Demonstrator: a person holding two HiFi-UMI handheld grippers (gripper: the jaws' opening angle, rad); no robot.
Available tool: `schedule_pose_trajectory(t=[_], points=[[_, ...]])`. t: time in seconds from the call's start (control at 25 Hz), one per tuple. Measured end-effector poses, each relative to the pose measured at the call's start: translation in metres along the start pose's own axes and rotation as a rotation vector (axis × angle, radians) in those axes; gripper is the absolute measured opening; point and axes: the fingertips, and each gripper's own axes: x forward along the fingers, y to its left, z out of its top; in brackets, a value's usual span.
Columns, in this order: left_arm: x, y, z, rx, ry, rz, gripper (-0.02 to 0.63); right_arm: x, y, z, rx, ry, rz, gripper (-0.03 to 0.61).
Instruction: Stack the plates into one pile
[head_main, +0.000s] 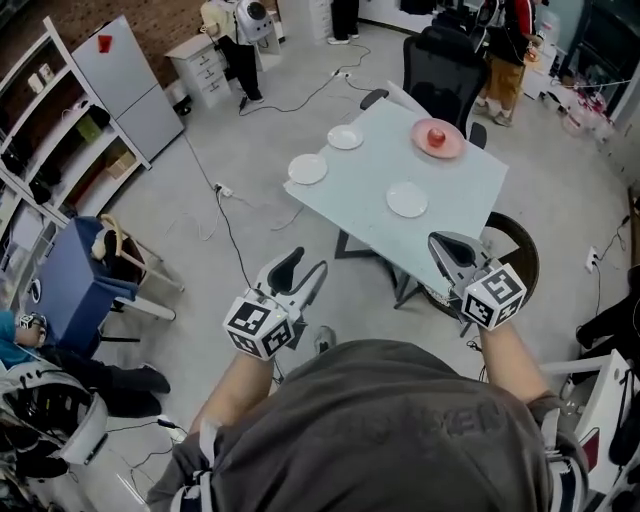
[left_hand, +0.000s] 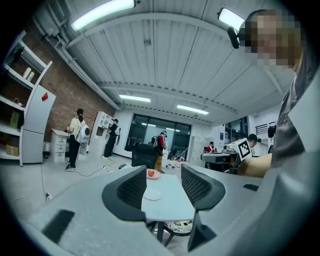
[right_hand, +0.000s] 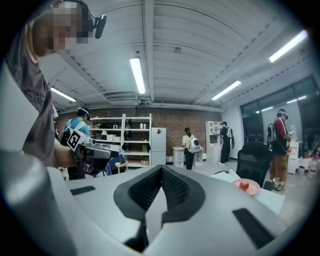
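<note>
A pale grey table (head_main: 455, 190) stands ahead of me. Three white plates lie apart on it: one at the left corner (head_main: 307, 169), one at the far edge (head_main: 345, 137), one nearer the middle (head_main: 407, 199). A pink plate (head_main: 437, 138) at the far side carries a small red thing (head_main: 436, 135). Both grippers hang in the air short of the table. My left gripper (head_main: 300, 272) is open and empty; between its jaws I see the table, a white plate (left_hand: 152, 195) and the pink plate (left_hand: 153, 174). My right gripper (head_main: 447, 250) is shut with nothing in it, its tips meeting (right_hand: 161, 170).
A black office chair (head_main: 445, 70) stands behind the table. A blue seat (head_main: 75, 275) and shelves are at the left, with cables (head_main: 225, 215) on the floor. Several people stand at the back of the room. A round patterned thing (head_main: 515, 250) lies under the table's near corner.
</note>
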Motion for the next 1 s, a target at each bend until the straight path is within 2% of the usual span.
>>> schedule_pose_trajectory(t=[0.28, 0.44, 0.76, 1.0], points=[[0.031, 0.136, 0.044, 0.048, 0.017, -0.055, 0.199, 0.138, -0.026, 0.034, 0.026, -0.043, -0.039, -0.008], [0.047, 0.196, 0.057, 0.034, 0.017, -0.058, 0.199, 0.194, -0.043, 0.042, 0.029, -0.033, -0.051, -0.008], [0.093, 0.268, 0.058, 0.008, 0.034, -0.047, 0.199, 0.265, -0.092, 0.034, 0.028, 0.008, -0.06, -0.008], [0.151, 0.293, 0.052, 0.013, 0.055, 0.0, 0.199, 0.306, -0.152, 0.029, 0.035, -0.003, 0.002, -0.008]])
